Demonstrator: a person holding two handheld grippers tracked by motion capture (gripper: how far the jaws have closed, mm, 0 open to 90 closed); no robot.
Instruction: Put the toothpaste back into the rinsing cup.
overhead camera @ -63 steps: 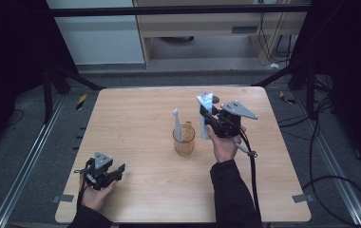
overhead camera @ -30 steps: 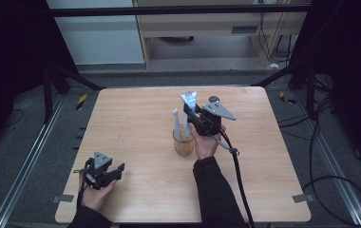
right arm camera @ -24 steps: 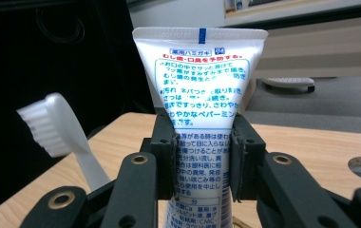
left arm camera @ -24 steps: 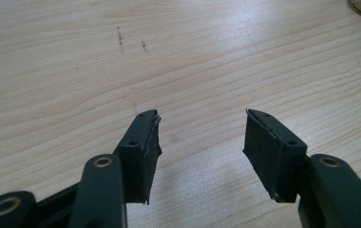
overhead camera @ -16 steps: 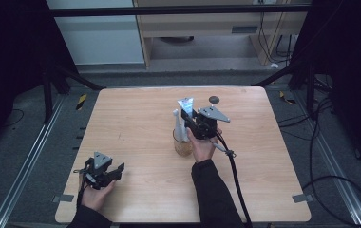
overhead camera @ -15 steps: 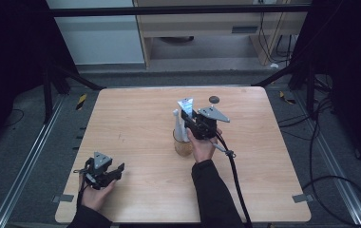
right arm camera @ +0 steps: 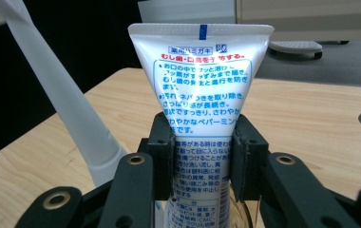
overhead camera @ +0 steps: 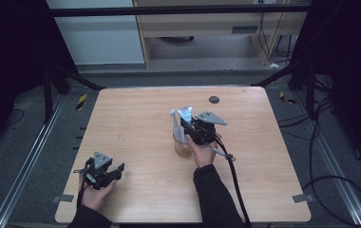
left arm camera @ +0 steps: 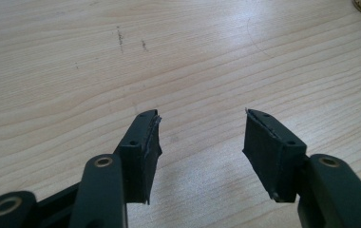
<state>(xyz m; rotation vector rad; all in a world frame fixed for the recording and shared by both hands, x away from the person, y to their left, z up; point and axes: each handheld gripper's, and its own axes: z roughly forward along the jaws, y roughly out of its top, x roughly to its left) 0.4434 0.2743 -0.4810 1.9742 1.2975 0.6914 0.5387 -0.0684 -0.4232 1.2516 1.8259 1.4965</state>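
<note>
The right gripper (overhead camera: 186, 124) grips a toothpaste tube (right arm camera: 200, 90) upright between its fingers (right arm camera: 162, 152), which have just eased apart slightly, over a glass cup (overhead camera: 183, 147) near the middle of the surface (overhead camera: 136, 118). A white toothbrush (right arm camera: 60, 99) stands in the cup beside the tube. The left gripper (left arm camera: 200, 142) rests near the front left corner, fingers open and empty.

Tube carried over to the cup

The right hand-held gripper (overhead camera: 191, 128) has moved from the cup's (overhead camera: 182, 146) three o'clock side to above it, lowering the toothpaste tube (right arm camera: 200, 85); its jaws have just been opening around the tube.
</note>
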